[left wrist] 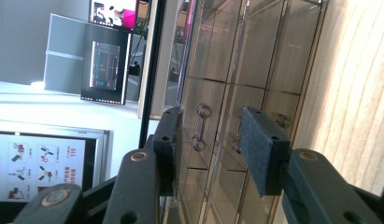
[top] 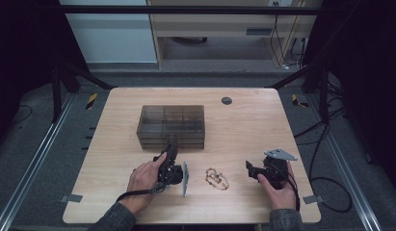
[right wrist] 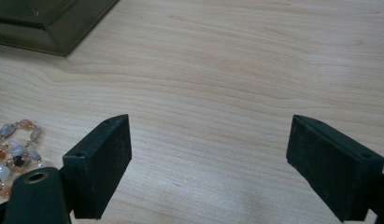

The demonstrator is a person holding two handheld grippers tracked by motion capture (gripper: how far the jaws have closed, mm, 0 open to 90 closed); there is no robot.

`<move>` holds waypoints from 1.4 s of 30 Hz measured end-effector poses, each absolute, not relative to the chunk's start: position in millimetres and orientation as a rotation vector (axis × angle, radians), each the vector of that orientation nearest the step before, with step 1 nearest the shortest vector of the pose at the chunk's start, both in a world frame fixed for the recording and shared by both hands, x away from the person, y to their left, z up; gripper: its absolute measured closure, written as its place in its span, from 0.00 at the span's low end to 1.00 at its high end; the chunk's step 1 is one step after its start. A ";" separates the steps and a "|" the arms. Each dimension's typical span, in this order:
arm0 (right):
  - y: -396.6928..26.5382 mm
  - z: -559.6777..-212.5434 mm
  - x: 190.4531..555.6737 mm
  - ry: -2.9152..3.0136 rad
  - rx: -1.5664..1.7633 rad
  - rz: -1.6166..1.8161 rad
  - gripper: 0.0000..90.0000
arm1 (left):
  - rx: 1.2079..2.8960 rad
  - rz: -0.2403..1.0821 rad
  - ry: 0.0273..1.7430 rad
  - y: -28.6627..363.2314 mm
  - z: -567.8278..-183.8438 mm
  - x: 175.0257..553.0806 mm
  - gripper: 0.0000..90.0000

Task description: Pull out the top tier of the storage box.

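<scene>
L claw [top: 171,144] sits at front of smoked drawer box [top: 171,126], jaws part-open either side of a small drawer handle [left wrist: 199,127], not gripping yet. R claw [top: 251,169] wide open, empty. Bead bracelet [top: 216,178] lies on surface [top: 244,125] btwn hands, just left of R claw, nearer it.

On the wooden table [top: 244,120], a smoked transparent box [top: 171,126] sits toward the far left, the left claw [top: 172,144] reaches its near face, a beaded bracelet [top: 217,178] lies between both hands, and the right claw [top: 248,168] rests apart at the right.
</scene>
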State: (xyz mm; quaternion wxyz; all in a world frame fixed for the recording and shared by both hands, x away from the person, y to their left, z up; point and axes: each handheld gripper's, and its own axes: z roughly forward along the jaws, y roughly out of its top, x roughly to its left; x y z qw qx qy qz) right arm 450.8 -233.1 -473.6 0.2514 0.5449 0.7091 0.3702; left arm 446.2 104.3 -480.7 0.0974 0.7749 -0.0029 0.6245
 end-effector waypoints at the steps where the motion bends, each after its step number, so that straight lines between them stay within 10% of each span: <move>1: -233.0 -473.7 450.8 1.932 1.480 1.006 0.16 | 2.292 1.852 -0.007 104.6 -481.2 448.0 0.67; 42: -233.6 -474.7 448.2 1.959 1.435 1.006 0.24 | 2.317 1.988 -0.046 100.9 -491.3 478.7 0.78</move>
